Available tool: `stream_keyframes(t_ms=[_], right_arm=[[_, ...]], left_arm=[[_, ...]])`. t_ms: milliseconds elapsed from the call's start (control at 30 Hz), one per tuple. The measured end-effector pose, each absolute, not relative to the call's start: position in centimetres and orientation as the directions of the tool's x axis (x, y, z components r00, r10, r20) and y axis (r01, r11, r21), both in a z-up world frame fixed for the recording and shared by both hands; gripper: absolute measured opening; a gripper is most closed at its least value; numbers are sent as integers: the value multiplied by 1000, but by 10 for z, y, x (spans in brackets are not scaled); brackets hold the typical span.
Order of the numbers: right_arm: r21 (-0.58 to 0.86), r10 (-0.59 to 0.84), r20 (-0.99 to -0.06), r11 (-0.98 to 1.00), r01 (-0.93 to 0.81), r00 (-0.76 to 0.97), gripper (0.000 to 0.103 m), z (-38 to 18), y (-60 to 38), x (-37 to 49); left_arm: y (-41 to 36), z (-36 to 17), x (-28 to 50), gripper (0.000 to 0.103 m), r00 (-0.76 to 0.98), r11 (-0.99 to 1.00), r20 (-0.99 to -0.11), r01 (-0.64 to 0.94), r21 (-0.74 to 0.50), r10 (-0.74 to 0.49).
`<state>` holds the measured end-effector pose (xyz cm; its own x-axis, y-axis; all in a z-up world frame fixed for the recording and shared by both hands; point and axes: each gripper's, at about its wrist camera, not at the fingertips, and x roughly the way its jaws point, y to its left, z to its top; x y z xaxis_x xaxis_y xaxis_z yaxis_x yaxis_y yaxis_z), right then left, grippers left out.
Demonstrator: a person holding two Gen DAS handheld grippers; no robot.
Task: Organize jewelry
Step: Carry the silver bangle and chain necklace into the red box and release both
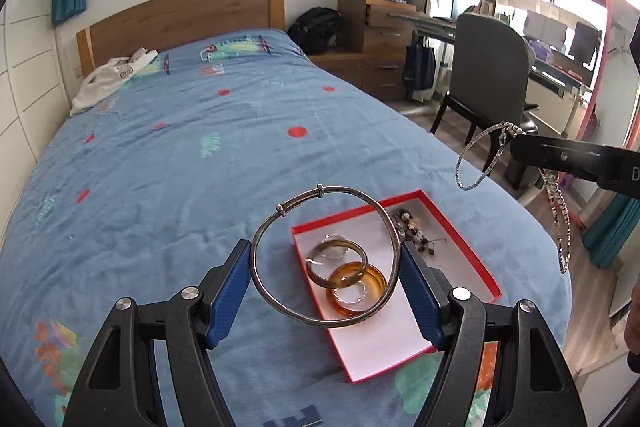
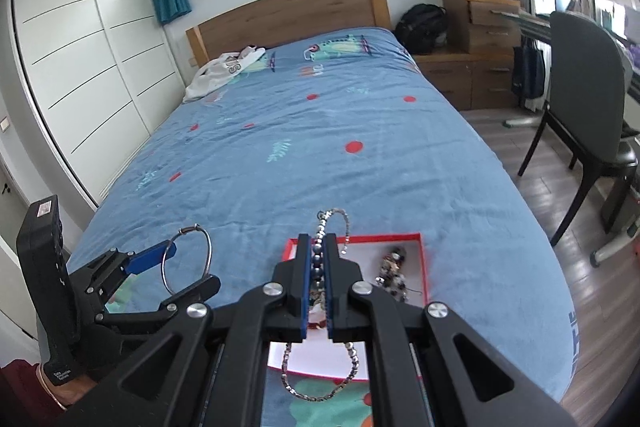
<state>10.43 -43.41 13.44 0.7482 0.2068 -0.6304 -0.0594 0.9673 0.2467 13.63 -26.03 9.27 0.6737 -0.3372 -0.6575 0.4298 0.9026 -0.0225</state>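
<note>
Two grippers above blue bed [image 1: 180, 155], wide bare cover beyond. Red-edged box [image 1: 460, 247] near foot edge, amber bangles [image 1: 356, 283] inside. Left gripper [image 1: 324, 279] clamping silver bangle [image 1: 280, 291]; right gripper [image 2: 316, 267] pinching beaded chain [image 2: 320, 393].

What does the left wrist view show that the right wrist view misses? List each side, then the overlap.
Left wrist only: two bangles and an amber one lying in the red box, which the right tool's body hides in the other view.

Right wrist only: the white wardrobe beside the bed, and beads pinched between the right tool fingers.

Both: the left tool holding a metal bangle, the right tool holding a chain, a bead cluster in the box, the blue bedspread, the chair.
</note>
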Motion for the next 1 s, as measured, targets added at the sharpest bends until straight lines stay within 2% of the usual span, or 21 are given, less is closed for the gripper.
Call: stream_keyframes(t_ms=[500, 1000], right_arm=[[299, 248, -708, 953, -36, 661, 6, 46, -461, 147], [300, 243, -763, 954, -5, 599, 6, -14, -470, 149]], left_arm=[[-296, 29, 159, 72, 602, 897, -738, 441, -12, -306], [-314, -14, 160, 72, 541, 883, -792, 470, 4, -284]])
